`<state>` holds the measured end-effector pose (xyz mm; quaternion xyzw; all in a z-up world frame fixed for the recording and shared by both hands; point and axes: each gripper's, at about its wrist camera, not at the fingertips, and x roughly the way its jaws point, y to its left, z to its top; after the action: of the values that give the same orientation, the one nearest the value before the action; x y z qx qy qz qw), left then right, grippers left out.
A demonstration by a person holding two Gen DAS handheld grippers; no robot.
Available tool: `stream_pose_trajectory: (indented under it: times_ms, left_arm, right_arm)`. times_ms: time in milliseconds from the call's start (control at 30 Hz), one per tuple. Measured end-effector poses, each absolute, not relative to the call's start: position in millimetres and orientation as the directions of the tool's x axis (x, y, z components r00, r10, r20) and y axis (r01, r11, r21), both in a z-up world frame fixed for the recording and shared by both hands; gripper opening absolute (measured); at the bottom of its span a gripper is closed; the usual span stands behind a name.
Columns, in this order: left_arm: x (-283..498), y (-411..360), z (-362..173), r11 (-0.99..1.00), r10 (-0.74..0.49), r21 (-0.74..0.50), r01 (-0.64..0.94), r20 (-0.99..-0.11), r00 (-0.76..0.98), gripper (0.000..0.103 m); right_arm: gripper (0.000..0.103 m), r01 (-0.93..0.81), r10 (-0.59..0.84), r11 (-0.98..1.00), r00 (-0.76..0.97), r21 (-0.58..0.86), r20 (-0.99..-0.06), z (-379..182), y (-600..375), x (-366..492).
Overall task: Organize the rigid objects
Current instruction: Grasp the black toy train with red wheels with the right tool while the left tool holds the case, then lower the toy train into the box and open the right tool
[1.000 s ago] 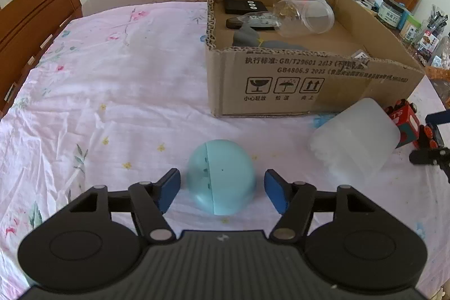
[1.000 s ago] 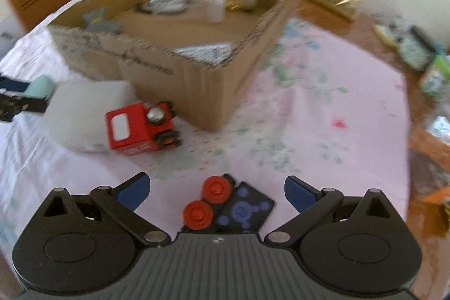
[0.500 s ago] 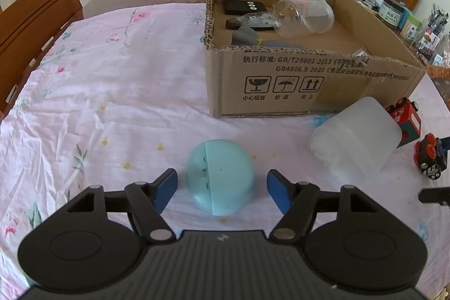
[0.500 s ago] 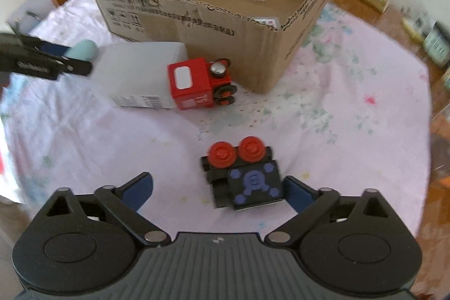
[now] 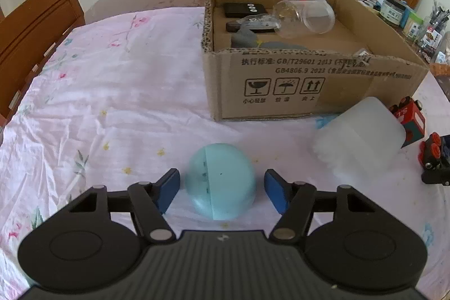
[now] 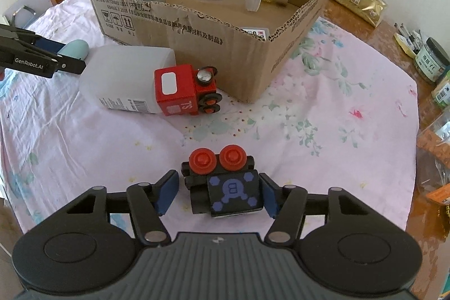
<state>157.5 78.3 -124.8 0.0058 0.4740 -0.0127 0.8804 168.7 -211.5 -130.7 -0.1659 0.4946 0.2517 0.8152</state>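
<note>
Left gripper (image 5: 222, 189): fingers spread, flanking the teal egg-shaped object (image 5: 221, 184) on the tablecloth (image 5: 112, 108) with a gap on each side. Right gripper (image 6: 218, 193): fingers spread around the black toy engine (image 6: 225, 184); contact cannot be confirmed. At 11 o'clock from it, the red toy engine (image 6: 184, 89) touches a toppled translucent container (image 6: 123, 78). Cardboard box (image 6: 197, 33) at 12 o'clock holds jars.

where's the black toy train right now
In the right wrist view the black toy train lies on the tablecloth between the open right tool's fingers, nearer than the red train.
</note>
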Motion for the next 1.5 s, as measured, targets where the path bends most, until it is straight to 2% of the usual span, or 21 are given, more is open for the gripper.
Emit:
stream_pose_trajectory:
  times_ms: [100, 400, 467, 533, 633, 1100, 1500]
  left_arm:
    - [157.2, 77.1, -124.1, 1.000, -0.018, -0.004, 0.025, -0.833, 0.552, 0.059]
    - [160.2, 76.2, -124.0, 1.000, 0.016, -0.001, -0.031, -0.845, 0.535, 0.059]
    - [160.8, 76.2, -124.4, 0.999, 0.024, -0.002, -0.047, -0.844, 0.536, 0.057]
    - [161.8, 76.1, -124.3, 0.999, 0.028, 0.000, -0.051, -0.841, 0.540, 0.052]
    - [162.9, 76.3, -124.3, 0.999, 0.026, -0.001, -0.050, -0.843, 0.537, 0.052]
    - [161.6, 77.4, -112.6, 0.995, -0.018, 0.033, 0.092, -0.865, 0.501, 0.052]
    - [153.7, 77.7, -60.2, 0.972, -0.132, -0.014, 0.233, -0.856, 0.501, 0.052]
  right_arm:
    - [0.063, -0.573, 0.244, 0.819, 0.386, -0.024, -0.890, -130.1, -211.6, 167.3]
    - [0.062, -0.561, 0.244, 0.828, 0.385, -0.015, -0.890, -129.9, -213.9, 167.4]
    - [0.062, -0.560, 0.244, 0.828, 0.385, -0.016, -0.890, -129.9, -213.9, 167.3]
    - [0.060, -0.562, 0.246, 0.827, 0.384, -0.014, -0.890, -129.8, -214.0, 167.1]
    - [0.058, -0.561, 0.241, 0.827, 0.384, -0.018, -0.891, -129.0, -214.5, 167.1]
    - [0.056, -0.545, 0.235, 0.838, 0.391, -0.018, -0.890, -114.2, -221.4, 168.4]
    - [0.056, -0.589, 0.319, 0.808, 0.478, -0.029, -0.818, -32.6, -213.6, 184.7]
